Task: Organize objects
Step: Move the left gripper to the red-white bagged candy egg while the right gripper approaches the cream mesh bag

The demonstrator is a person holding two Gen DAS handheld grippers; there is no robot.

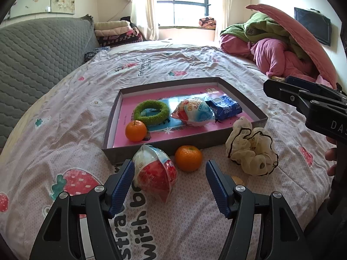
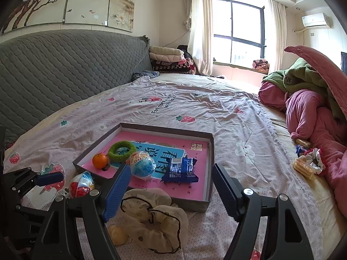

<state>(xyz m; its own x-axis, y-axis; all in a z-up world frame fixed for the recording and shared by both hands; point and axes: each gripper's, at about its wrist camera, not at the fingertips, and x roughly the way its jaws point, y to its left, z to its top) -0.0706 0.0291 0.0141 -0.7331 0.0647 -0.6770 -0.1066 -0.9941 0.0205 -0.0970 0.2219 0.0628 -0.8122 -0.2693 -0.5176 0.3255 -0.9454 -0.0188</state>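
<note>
A shallow grey box [image 1: 108, 143] with a pink floor lies on the bed. It holds a green ring [image 1: 151, 112], an orange [image 1: 136, 130], a blue-and-white wrapped ball [image 1: 192, 112] and a blue snack packet [image 1: 225, 107]. In front of the box lie a red-and-white wrapped ball [image 1: 155, 173], a second orange [image 1: 188, 158] and a cream scrunchie [image 1: 251, 149]. My left gripper [image 1: 169, 169] is open, with the red ball between its fingers, close to the left pad. My right gripper [image 2: 171, 171] is open above the scrunchie [image 2: 151, 216] and holds nothing.
A small yellowish lump [image 2: 117, 235] lies beside the scrunchie. Wrapped snacks [image 2: 303, 166] sit at the right by a heap of pink and green bedding [image 2: 308, 112]. A grey quilted headboard [image 2: 65, 69] runs along the left. The strawberry-print sheet [image 2: 216, 108] stretches beyond the box.
</note>
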